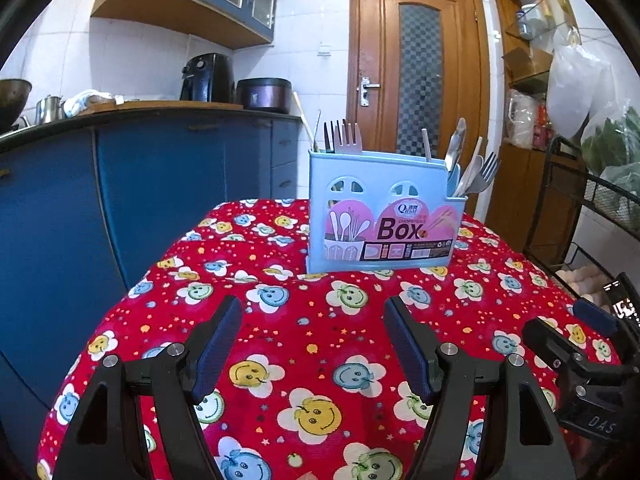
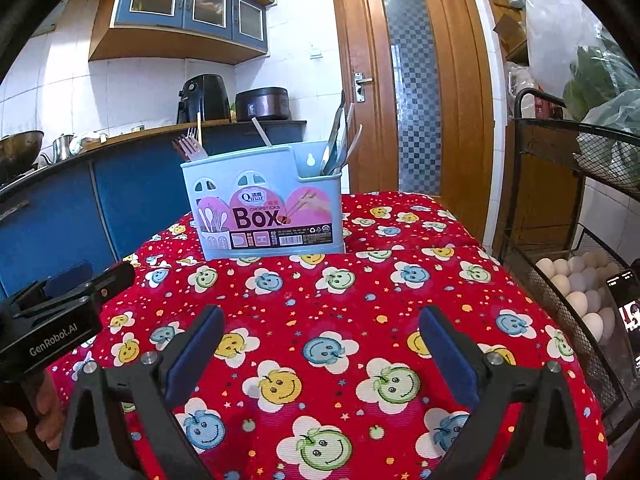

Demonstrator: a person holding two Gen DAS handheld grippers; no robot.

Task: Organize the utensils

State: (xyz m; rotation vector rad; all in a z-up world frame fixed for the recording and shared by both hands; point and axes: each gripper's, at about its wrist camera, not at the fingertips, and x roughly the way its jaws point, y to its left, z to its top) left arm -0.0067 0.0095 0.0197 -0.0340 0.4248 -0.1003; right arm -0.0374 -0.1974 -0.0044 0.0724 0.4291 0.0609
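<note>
A light blue utensil box with a pink "Box" label stands at the far side of a table under a red smiley-flower cloth. Forks stick up from its left compartment; spoons and a fork lean out of its right one. My left gripper hovers low over the cloth, well short of the box, open and empty. In the right wrist view the same box stands ahead, and my right gripper is open wide with nothing between its fingers. Each gripper shows at the other view's edge.
Blue kitchen cabinets with a black air fryer and a cooker run along the left. A wooden door is behind the table. At the right stands a black wire rack holding eggs and bagged greens.
</note>
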